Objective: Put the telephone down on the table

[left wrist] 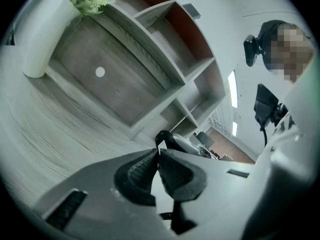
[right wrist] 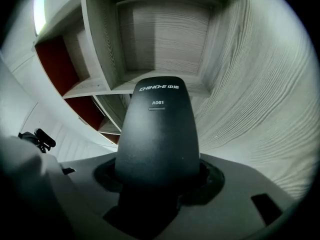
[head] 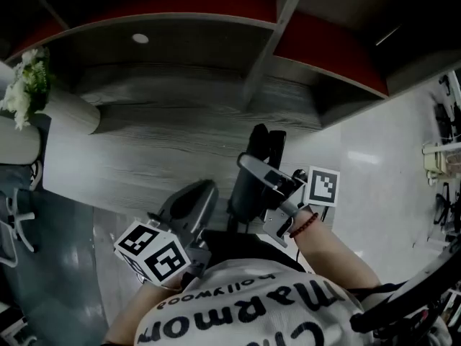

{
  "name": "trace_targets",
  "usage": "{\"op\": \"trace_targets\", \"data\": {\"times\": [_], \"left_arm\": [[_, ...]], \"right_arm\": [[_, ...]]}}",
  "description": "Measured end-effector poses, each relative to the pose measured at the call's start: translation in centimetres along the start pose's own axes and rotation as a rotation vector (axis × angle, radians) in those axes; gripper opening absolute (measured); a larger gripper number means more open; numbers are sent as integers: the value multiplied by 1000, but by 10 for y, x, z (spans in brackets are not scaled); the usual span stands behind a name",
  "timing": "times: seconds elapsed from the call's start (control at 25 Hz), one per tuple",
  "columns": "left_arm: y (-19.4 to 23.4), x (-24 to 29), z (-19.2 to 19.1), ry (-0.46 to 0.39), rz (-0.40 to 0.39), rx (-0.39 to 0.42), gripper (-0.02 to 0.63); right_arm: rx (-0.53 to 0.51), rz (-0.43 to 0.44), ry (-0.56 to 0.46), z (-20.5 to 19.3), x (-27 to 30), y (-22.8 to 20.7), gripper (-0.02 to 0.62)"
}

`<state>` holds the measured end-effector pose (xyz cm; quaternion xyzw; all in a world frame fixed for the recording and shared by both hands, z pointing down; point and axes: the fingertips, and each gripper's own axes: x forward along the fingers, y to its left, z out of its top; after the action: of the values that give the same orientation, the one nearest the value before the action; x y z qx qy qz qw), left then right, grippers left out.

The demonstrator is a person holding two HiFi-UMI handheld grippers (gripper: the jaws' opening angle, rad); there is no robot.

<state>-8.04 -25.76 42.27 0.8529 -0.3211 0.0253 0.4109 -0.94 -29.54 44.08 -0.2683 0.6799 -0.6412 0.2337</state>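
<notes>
The black telephone handset [right wrist: 157, 134] stands between the jaws of my right gripper [right wrist: 157, 176], which is shut on its lower end; white lettering shows near its top. In the head view the telephone [head: 261, 141] sticks out past the right gripper [head: 265, 170], over the near right part of the grey wood-grain table [head: 144, 150]. My left gripper [head: 198, 197] hovers beside it to the left, over the table's near edge. In the left gripper view its pads [left wrist: 145, 171] meet at the tips and nothing sits between the jaws of the left gripper [left wrist: 158, 165].
A white cylindrical vase [head: 68, 110] with green and white flowers [head: 29, 78] stands at the table's left end. A shelf unit with red back panels [head: 216, 6] rises along the table's far side. Pale floor [head: 374, 186] lies to the right, a chair base [head: 14, 225] to the left.
</notes>
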Motion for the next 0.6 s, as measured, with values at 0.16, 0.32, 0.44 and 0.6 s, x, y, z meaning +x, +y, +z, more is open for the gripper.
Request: {"op": "trace_targets", "data": {"times": [0.16,0.32,0.44,0.6], "left_arm": [[6,-9,3,-37,46,-34,23],[11,-16,3,-63,79,-57,23],[15,-21,0,-69,94,-68,23],[19,-26,0,-81,110,-80,23]], "right_arm": [[-31,-28,29,2,3,-5,279],[-73,-88,54,5,3,-16,279],[-137,-139,81,5,4,-24,279],[-197,-198,119,5,4,-32,279]]}}
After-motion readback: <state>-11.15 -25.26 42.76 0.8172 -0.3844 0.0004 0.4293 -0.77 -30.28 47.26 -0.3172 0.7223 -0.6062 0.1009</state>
